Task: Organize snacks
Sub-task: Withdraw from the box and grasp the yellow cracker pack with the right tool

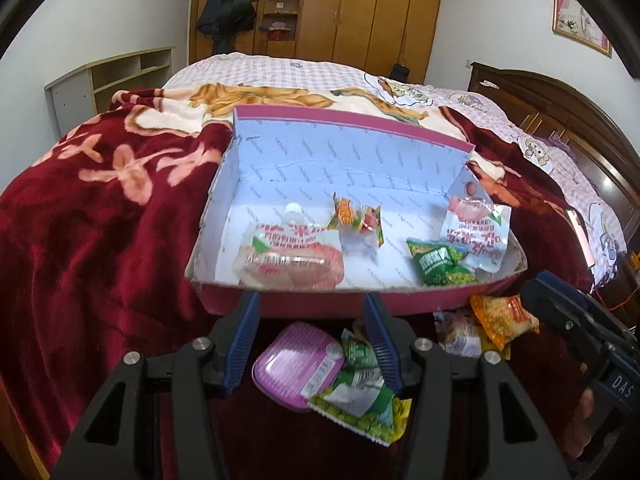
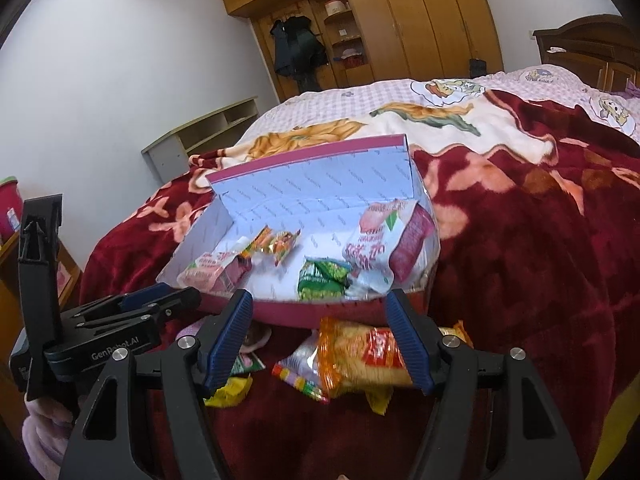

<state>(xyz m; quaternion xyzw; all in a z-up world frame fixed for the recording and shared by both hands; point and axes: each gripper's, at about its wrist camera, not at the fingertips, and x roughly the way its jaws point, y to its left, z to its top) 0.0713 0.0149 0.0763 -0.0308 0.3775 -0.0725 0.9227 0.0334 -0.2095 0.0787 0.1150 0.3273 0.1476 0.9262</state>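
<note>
Left wrist view: the left gripper (image 1: 312,344) is held apart over a green packet (image 1: 360,392); the right gripper (image 2: 320,344) is spread, empty, above an orange packet (image 2: 360,356).

A blanket-covered bed (image 1: 100,220) carries a box (image 1: 320,300) and loose snack packets (image 2: 360,356).

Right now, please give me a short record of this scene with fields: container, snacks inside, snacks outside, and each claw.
container: open pink box with white lining, lying on the red blanket
snacks inside: two pink-and-white pouches, a green packet, a small orange candy wrapper
snacks outside: purple tin, green pea packet, orange bag, all in front of the box
left claw: open, empty, over the tin and pea packet
right claw: open, over the orange bag, pads not pressing it
</note>
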